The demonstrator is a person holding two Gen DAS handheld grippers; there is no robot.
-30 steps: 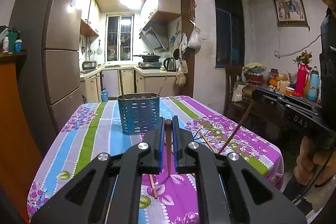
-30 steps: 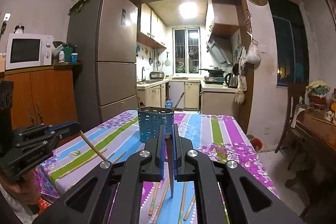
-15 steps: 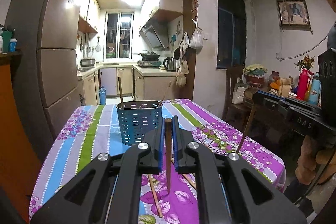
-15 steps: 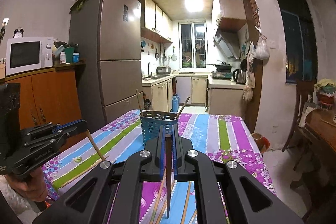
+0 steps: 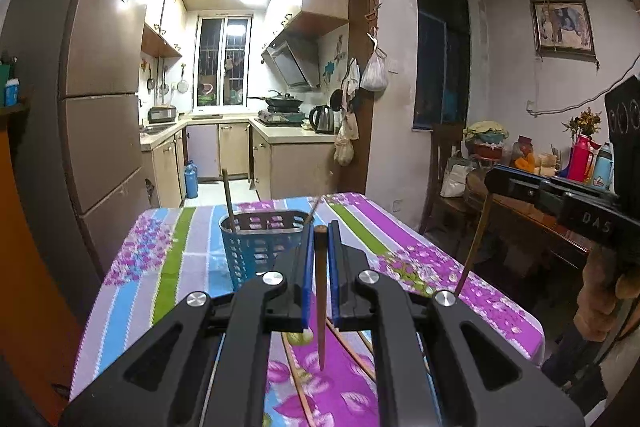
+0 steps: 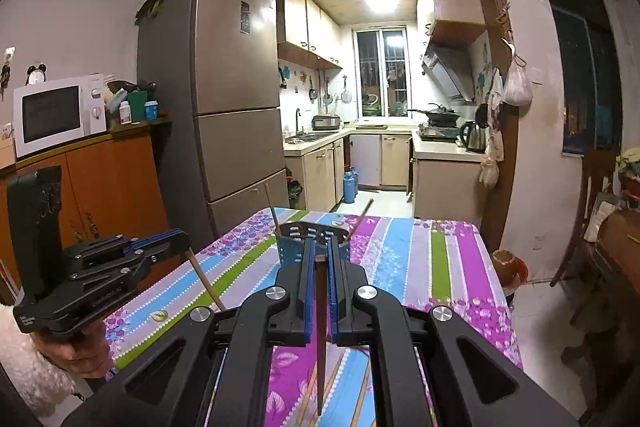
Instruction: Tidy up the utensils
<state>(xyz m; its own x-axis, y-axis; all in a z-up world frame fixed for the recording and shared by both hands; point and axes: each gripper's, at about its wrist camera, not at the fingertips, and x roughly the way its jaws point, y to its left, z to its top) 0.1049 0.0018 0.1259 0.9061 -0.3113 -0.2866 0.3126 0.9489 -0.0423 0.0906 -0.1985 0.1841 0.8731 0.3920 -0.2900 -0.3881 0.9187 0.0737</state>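
The left gripper (image 5: 319, 239) is clamped on 1 dark chopstick (image 5: 320, 299) that hangs point-down between its blue pads, above the striped flowered tablecloth (image 5: 168, 267). The right gripper (image 6: 319, 263) pinches a 2nd chopstick (image 6: 321, 339) the same way. Both are raised over the table, just short of the blue slotted holder (image 5: 248, 247), which stands upright on the cloth with 2 chopsticks already leaning in it. More loose chopsticks (image 6: 336, 379) lie flat on the cloth beneath the grippers.
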